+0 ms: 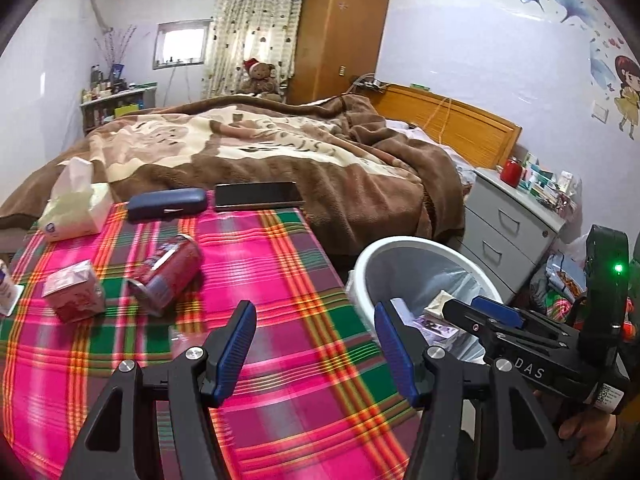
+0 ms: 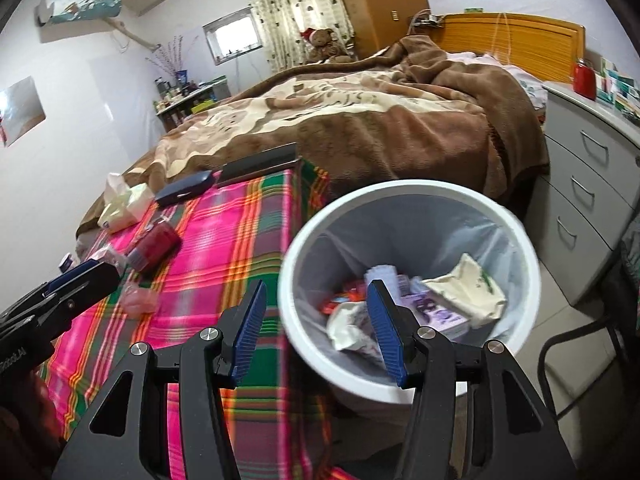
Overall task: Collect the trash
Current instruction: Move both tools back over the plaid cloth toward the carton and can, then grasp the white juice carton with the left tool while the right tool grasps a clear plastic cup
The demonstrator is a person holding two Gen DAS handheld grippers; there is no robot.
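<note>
A white trash bin [image 2: 400, 196] with a clear liner stands beside the plaid-covered table [image 1: 280, 280] and holds crumpled paper and wrappers [image 2: 468, 292]. It also shows in the left wrist view [image 1: 400, 246]. On the table lie a crushed red can [image 1: 168, 276], a pink carton [image 1: 74, 294] and a clear pink wrapper [image 2: 138, 300]. My left gripper [image 1: 316, 336] is open and empty above the table's right edge. My right gripper [image 2: 316, 320] is open and empty above the bin's near rim; its body shows in the left wrist view [image 1: 520, 332].
A tissue pack [image 1: 76, 204], a blue glasses case [image 1: 166, 204] and a phone [image 1: 258, 196] lie at the table's far end. A bed with a brown blanket [image 1: 280, 140] is behind. A grey drawer unit [image 1: 516, 232] stands right of the bin, and a black chair frame [image 2: 580, 344] is nearby.
</note>
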